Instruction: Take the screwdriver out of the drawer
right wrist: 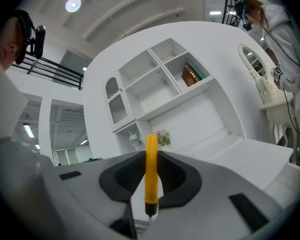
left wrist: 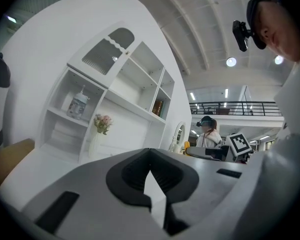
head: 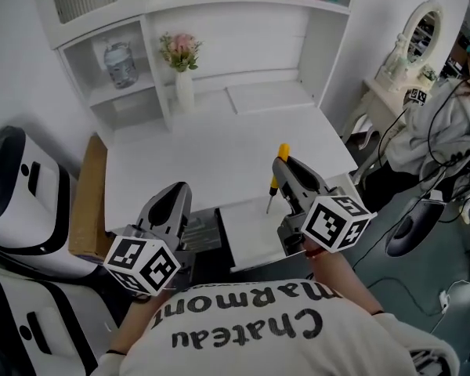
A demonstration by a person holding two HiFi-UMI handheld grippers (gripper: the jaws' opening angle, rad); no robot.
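Observation:
A screwdriver with a yellow handle hangs upright, its thin shaft pointing down over the open white drawer at the desk's front edge. My right gripper is shut on the handle. In the right gripper view the yellow handle stands between the dark pads of that gripper, with its black collar below. My left gripper is at the drawer's left end, above a darker part holding grey things I cannot make out. In its own view the left gripper has its jaws together with nothing between them.
The white desk carries a hutch with a vase of pink flowers and a clear bottle. A cardboard piece leans at the desk's left beside a white and black machine. A person and a mirrored table are at right.

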